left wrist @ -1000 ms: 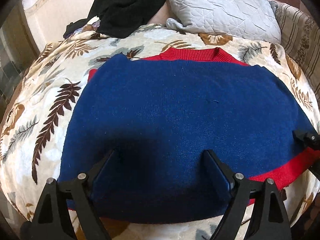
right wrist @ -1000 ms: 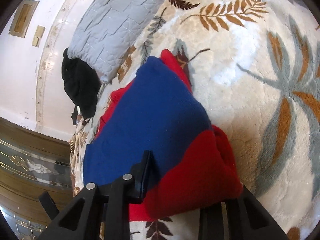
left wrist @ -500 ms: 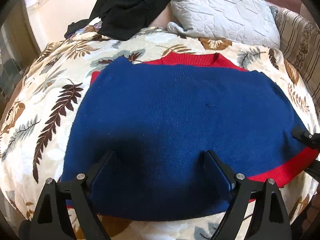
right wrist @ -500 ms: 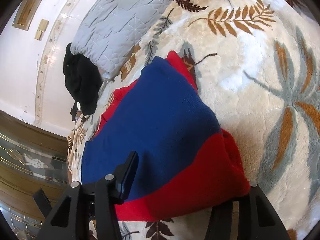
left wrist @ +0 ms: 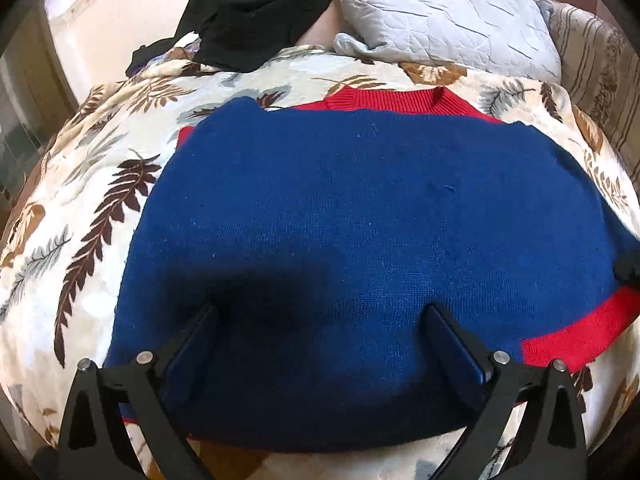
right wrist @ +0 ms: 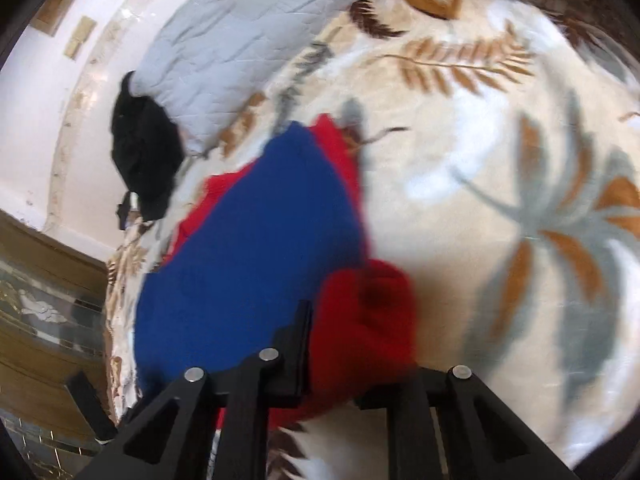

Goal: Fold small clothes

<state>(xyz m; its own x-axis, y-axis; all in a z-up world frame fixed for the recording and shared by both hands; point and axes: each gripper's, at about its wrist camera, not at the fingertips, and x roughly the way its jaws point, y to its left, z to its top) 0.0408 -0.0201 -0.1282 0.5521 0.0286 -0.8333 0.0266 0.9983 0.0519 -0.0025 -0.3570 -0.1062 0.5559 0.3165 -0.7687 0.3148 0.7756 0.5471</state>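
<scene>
Spread flat on the leaf-print blanket (left wrist: 100, 200) of a bed: a blue and red sweater (left wrist: 360, 220), blue panel uppermost, red collar at the far edge, straight ahead of the left gripper (left wrist: 320, 344). Left jaws opening, standing wide apart over the near blue hem, fabric lying between them but not pinched. Beyond the sweater, further ahead of those jaws, a grey quilted pillow (left wrist: 440, 12) and, to its left, a heap of black clothing (left wrist: 256, 8). In the right wrist view, blurred: right gripper (right wrist: 352, 344) at the sweater's red corner (right wrist: 360, 320), jaws closing with a bunched red fold between them; left finger (right wrist: 296, 344) pressed against the cloth, right finger mostly hidden behind the fold. Blue panel stretching away ahead and to the left of these jaws, bare blanket to their right. Same pillow and black clothing far ahead on the left.
</scene>
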